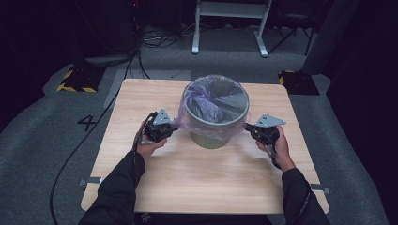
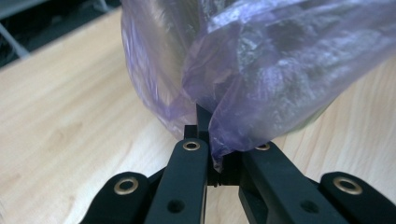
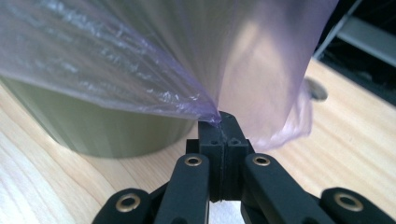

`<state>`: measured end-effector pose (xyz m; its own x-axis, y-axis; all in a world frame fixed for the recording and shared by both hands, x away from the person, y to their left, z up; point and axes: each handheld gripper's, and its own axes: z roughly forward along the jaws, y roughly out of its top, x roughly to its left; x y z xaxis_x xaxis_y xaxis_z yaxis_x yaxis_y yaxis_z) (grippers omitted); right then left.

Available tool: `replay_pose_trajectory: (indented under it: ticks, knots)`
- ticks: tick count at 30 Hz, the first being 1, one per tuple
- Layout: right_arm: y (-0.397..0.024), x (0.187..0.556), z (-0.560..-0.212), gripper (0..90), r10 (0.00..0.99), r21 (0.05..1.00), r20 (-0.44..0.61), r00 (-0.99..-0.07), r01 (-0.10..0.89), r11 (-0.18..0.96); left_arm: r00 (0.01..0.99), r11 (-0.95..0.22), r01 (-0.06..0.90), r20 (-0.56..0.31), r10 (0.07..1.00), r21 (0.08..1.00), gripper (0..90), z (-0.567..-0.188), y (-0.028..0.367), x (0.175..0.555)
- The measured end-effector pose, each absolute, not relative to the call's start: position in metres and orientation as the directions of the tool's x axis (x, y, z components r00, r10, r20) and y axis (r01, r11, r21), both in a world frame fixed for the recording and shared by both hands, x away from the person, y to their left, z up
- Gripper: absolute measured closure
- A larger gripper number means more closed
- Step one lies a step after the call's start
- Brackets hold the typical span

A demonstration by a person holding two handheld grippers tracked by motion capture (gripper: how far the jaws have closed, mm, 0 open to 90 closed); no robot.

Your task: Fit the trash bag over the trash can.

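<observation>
Purple bag liner (image 1: 213,96) inside green bin (image 1: 211,136) on table (image 1: 141,101).

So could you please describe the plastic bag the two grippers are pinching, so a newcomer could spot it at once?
On the light wooden table stands a round olive-green bin, near the far edge. The thin translucent purple plastic bag lines it and folds over its rim, with the left gripper and right gripper shut on its skirt at opposite sides.

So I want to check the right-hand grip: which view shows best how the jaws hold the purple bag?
The right gripper view: the right gripper pinches the purple bag's edge shut. The high view shows it small beside the bin; the left gripper view shows the bag's other side.
</observation>
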<state>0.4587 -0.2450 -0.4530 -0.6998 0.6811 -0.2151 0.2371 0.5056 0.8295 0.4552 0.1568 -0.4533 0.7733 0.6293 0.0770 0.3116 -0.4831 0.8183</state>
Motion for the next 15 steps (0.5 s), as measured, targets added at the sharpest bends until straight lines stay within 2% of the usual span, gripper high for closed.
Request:
replay_pose_trajectory:
  ticks: [10, 15]
  knots:
    - [-0.246, 0.475, -0.483, 90.0, 0.703, 0.799, -0.121, -0.701, 0.351, 0.488, 0.781, -0.549, 0.372, 0.068, 0.621, 0.748, 88.6, -0.477, 0.143, 0.465]
    - [-0.245, 0.48, -0.489, 89.8, 0.712, 0.796, -0.095, -0.696, 0.376, 0.475, 0.778, -0.563, 0.384, 0.072, 0.624, 0.732, 84.3, -0.483, 0.139, 0.468]
